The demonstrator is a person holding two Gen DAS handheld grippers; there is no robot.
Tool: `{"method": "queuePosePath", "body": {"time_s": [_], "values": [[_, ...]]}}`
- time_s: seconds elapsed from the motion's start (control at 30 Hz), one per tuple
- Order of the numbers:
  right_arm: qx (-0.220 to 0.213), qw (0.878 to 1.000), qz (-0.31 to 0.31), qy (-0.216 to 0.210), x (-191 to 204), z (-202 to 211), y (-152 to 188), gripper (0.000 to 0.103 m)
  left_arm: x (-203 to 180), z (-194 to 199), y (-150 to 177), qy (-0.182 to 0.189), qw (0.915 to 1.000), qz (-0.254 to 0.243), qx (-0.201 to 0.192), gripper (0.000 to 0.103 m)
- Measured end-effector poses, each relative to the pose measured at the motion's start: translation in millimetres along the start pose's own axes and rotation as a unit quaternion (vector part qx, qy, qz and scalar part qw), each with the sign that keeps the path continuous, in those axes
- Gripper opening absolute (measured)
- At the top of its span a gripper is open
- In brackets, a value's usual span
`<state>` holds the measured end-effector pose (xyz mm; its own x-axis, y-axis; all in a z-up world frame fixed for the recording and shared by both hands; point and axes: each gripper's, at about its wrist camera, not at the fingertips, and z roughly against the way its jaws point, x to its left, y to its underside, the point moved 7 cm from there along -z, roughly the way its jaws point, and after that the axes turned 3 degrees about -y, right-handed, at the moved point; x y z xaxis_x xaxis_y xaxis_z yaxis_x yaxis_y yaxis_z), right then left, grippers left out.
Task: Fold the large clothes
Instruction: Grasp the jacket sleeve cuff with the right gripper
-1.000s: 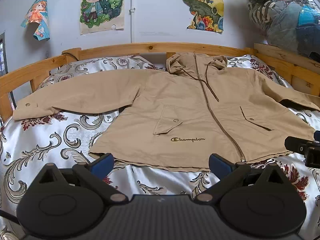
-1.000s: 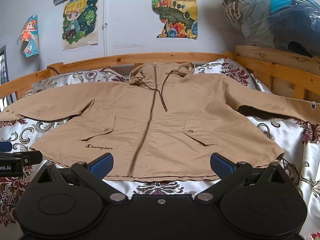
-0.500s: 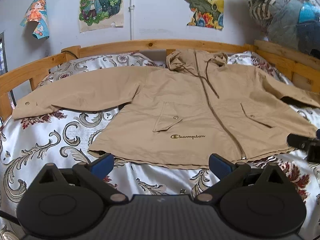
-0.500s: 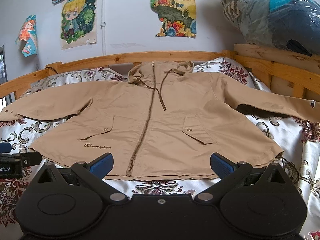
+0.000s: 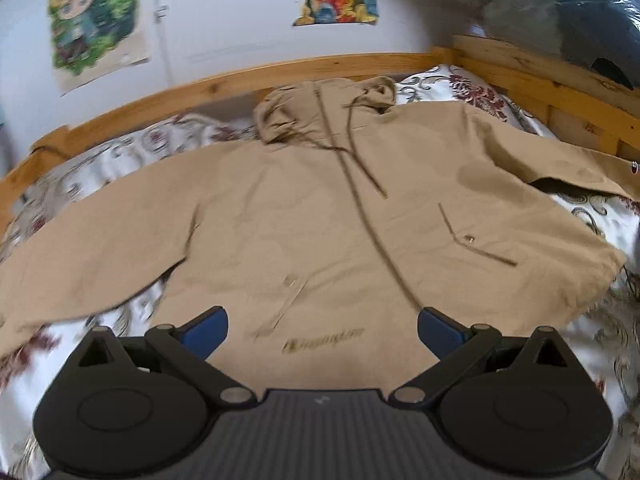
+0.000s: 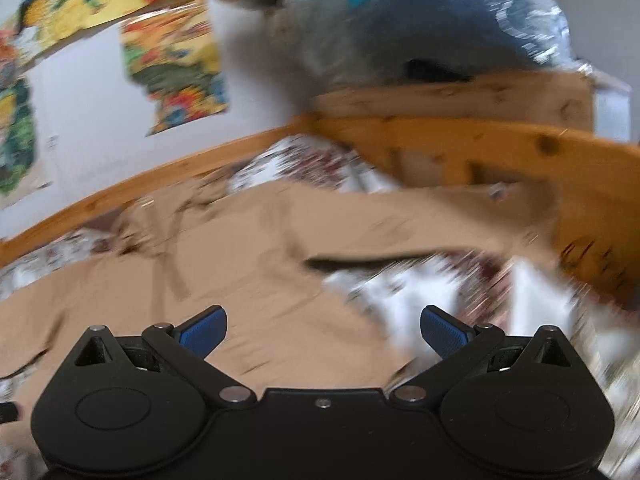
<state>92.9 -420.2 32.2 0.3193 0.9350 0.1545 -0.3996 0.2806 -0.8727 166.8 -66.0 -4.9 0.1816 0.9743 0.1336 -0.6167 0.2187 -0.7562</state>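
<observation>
Both grippers spread wide, nothing between the fingers.

Left gripper [image 5: 322, 326]: blue-padded fingertips [image 5: 204, 330] held far apart at either side of the frame, black linkage arms angled outward from the round housings below, pointing forward and slightly downward, level from side to side, gripping nothing. Right gripper [image 6: 322, 330]: same wide-spread stance, blue pads [image 6: 442, 336] well apart and empty, body apparently rolled to one side and turned rightward, though heavy blur in that view makes the exact tilt hard to judge. Seen at the lower left edge of the right view: a dark tip, possibly part of the left gripper.
</observation>
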Motion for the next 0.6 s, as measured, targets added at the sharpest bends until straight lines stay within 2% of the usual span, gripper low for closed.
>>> {"method": "queuePosePath", "body": {"time_s": [0.07,0.13,0.2,0.3,0.43,0.5,0.6], "values": [[-0.013,0.999,0.006,0.029,-25,-13,-14,0.102,-7,-19,-11,0.005,0.9999,0.006,-0.01,0.102],[-0.005,0.999,-0.021,0.047,-50,-28,-24,0.102,-15,-39,-16,0.008,0.9998,0.017,-0.008,0.102],[0.009,0.996,-0.082,0.023,-65,-48,-29,0.1,-21,-60,-15,0.023,0.9991,0.033,0.011,0.102],[0.029,0.981,-0.192,-0.016,-88,-84,-32,0.094,-25,-80,-11,0.045,0.9972,0.047,0.036,0.102],[0.049,0.953,-0.298,-0.028,-95,-126,-30,0.089,-17,-92,-2,0.052,0.9957,0.048,0.059,0.102],[0.061,0.943,-0.326,-0.011,-94,-140,-25,0.089,-10,-93,3,0.048,0.9953,0.052,0.067,0.102],[0.055,0.942,-0.331,0.032,-94,-154,-25,0.088,1,-91,12,0.04,0.9945,0.054,0.08,0.102]]}}
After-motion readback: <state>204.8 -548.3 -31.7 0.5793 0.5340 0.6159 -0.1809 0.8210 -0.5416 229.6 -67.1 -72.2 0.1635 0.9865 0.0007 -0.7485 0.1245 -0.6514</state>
